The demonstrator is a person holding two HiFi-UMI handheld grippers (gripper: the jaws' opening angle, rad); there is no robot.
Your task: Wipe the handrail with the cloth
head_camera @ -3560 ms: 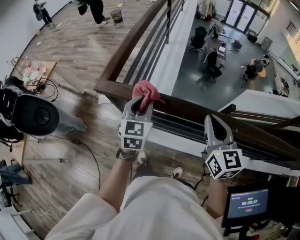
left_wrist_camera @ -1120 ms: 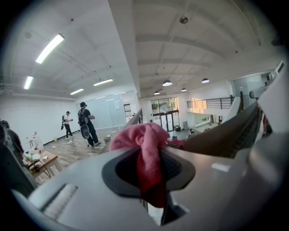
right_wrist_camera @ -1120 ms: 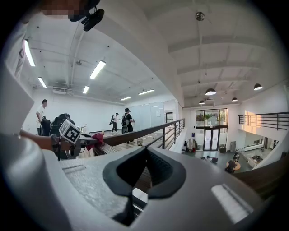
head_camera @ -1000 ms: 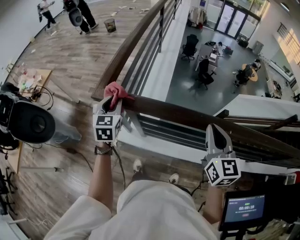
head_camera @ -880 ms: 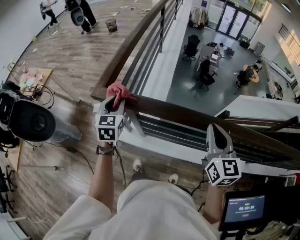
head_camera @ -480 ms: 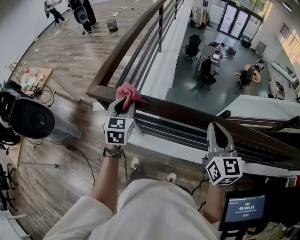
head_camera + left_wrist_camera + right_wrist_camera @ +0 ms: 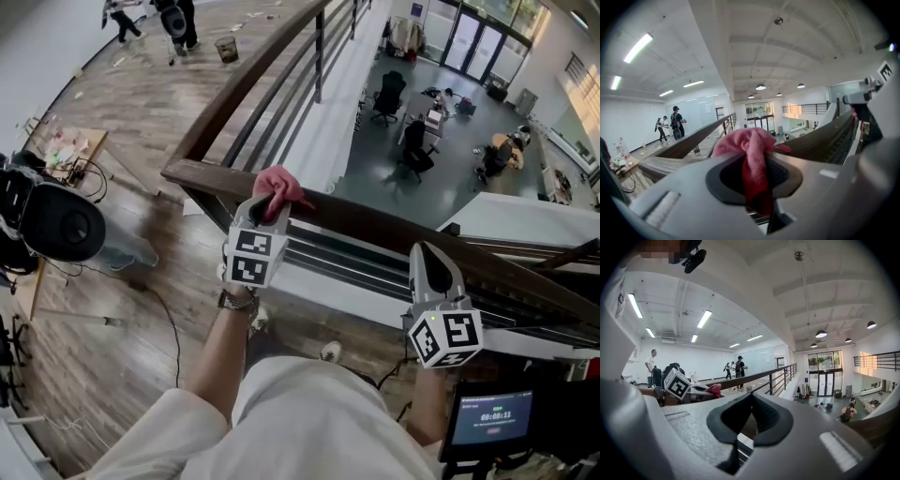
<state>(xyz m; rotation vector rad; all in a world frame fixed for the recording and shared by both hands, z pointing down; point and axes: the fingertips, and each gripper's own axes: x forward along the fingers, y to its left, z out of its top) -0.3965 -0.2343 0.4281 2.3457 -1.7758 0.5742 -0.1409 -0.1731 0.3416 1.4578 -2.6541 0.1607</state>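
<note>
A dark brown wooden handrail (image 7: 394, 230) runs across the head view above a drop to a lower floor. My left gripper (image 7: 269, 208) is shut on a pink cloth (image 7: 280, 183) that rests on top of the rail, a little right of its corner. In the left gripper view the cloth (image 7: 749, 150) bunches out between the closed jaws, with the rail (image 7: 820, 140) stretching away behind it. My right gripper (image 7: 424, 258) is shut and holds nothing; it sits at the rail's near side, further right. The right gripper view shows the cloth (image 7: 712, 389) and the left gripper at the left.
A second rail (image 7: 244, 84) with metal bars leads away from the corner. A black camera rig (image 7: 52, 220) and cables stand on the wooden floor at the left. A small screen (image 7: 492, 417) sits at lower right. People (image 7: 173, 14) stand far off; office chairs (image 7: 389, 94) are on the floor below.
My left gripper has slid the cloth to the right along the rail, away from the corner. The right gripper has stayed where it was.
</note>
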